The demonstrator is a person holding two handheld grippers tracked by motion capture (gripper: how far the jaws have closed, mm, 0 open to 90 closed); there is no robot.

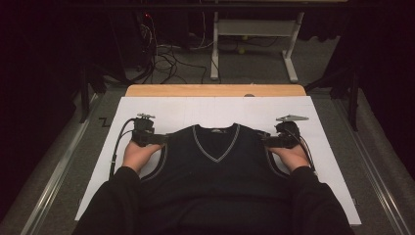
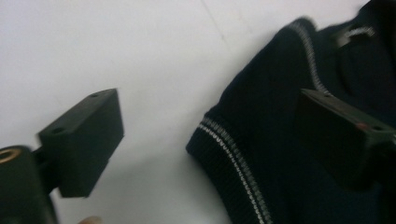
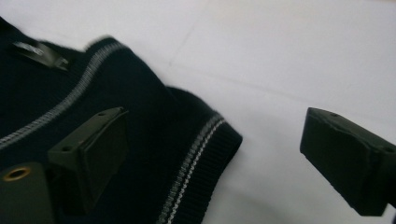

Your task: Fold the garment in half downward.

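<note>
Two grippers are observed, one at each shoulder of one dark sleeveless sweater (image 1: 215, 161). The left gripper (image 1: 157, 139) is spread, one jaw over the knit and one over bare white sheet; nothing is pinched. The right gripper (image 1: 269, 140) is likewise spread astride the opposite striped armhole edge. The sweater lies flat at the centre of the surface (image 1: 171, 105), neckline toward 12 o'clock. Open white sheet is noted from 10 through 2 o'clock.
</note>
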